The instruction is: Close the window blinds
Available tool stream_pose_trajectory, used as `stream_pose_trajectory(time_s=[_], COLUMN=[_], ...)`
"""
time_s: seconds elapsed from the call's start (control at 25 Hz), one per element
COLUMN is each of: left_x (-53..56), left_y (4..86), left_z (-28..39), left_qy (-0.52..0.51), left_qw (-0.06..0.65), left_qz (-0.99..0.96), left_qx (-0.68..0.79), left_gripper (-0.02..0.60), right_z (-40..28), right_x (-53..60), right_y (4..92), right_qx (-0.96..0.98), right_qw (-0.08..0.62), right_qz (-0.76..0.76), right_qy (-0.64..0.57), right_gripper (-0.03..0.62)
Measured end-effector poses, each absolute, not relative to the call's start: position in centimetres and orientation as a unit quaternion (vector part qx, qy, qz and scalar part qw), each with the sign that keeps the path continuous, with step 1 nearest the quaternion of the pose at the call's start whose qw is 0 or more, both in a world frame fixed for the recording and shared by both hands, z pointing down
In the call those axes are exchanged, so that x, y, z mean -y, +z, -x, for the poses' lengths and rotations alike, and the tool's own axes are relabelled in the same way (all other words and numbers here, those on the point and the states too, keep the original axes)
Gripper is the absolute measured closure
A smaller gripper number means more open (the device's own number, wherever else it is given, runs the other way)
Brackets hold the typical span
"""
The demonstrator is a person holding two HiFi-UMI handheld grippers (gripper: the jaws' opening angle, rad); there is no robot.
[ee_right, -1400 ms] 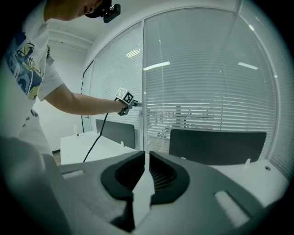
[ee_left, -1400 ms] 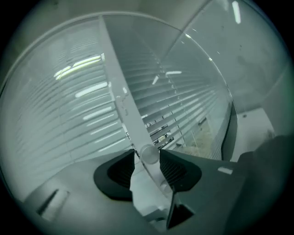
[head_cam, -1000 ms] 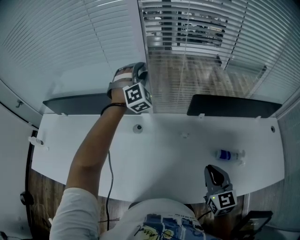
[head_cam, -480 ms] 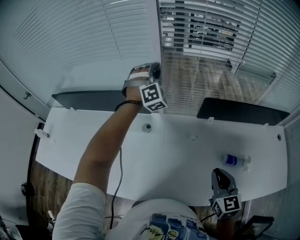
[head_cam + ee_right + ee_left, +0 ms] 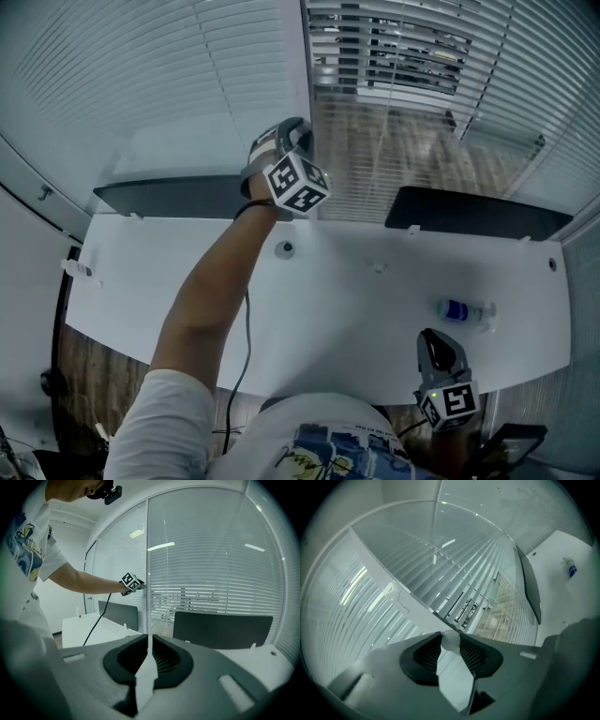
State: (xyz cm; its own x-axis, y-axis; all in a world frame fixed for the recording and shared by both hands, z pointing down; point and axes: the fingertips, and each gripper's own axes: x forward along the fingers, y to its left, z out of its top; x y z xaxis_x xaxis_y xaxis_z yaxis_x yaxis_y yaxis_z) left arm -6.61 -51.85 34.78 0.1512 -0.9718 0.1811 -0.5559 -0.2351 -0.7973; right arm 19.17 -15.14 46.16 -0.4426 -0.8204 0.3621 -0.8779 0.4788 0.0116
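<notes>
A: Left claw [image 5: 302, 133] status?

B: At the window post [image 5: 298, 66], upper centre of the head view. Its jaws have just been closing. The left gripper view shows a pale round knob [image 5: 450, 640] pinched between the pads. Probably the tilt control, but I can't confirm that.

A: And the blinds?

B: The blinds [image 5: 412, 52] are right of the post, upper right of the frame. The top band of slats is open, with the room beyond showing through. The panel [image 5: 141, 75] left of the post looks shut.

A: Right claw [image 5: 149, 641]?

B: Jaws together on nothing. It's parked lower right at the desk [image 5: 356, 300] edge, near a bottle [image 5: 459, 310].

A: How should the turn go?

B: My read: keep the knob centred on the pads and roll the wrist about the knob's own axis. No side pull, or it could pop out. Watch the slats and stop once the gaps vanish. If the wrist runs out of roll, release, re-grip and repeat. Don't force it at end stop.
</notes>
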Motion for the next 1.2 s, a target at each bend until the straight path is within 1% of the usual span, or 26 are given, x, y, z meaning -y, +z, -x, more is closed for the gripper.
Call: stream_pose_trajectory(time_s=[0.28,0.64,0.92,1.04,1.2], left_x=[51.9,51.8,52.1,52.2,52.4], left_y=[34.5,34.0,34.4,34.7,34.6], left_z=[6.9,8.0,8.4,8.4,8.4], left_qy=[-0.271,-0.109,0.002,0.024,0.041], left_qw=[0.192,0.009,-0.137,-0.175,-0.201], left_qz=[0.734,0.768,0.772,0.769,0.764], left_qx=[-0.592,-0.631,-0.621,-0.614,-0.611], left_gripper=[0.453,0.454,0.454,0.454,0.454], right_z=[-19.9,-20.4,-20.4,-20.3,-20.3], right_x=[15.0,15.1,15.4,15.4,15.5], right_y=[46.5,46.8,46.6,46.5,46.5], right_qx=[0.841,0.841,0.842,0.842,0.843], right_qw=[0.162,0.162,0.168,0.169,0.171], right_qz=[-0.507,-0.507,-0.504,-0.502,-0.500], right_qy=[0.094,0.099,0.099,0.100,0.099], right_gripper=[0.565,0.565,0.565,0.565,0.565])
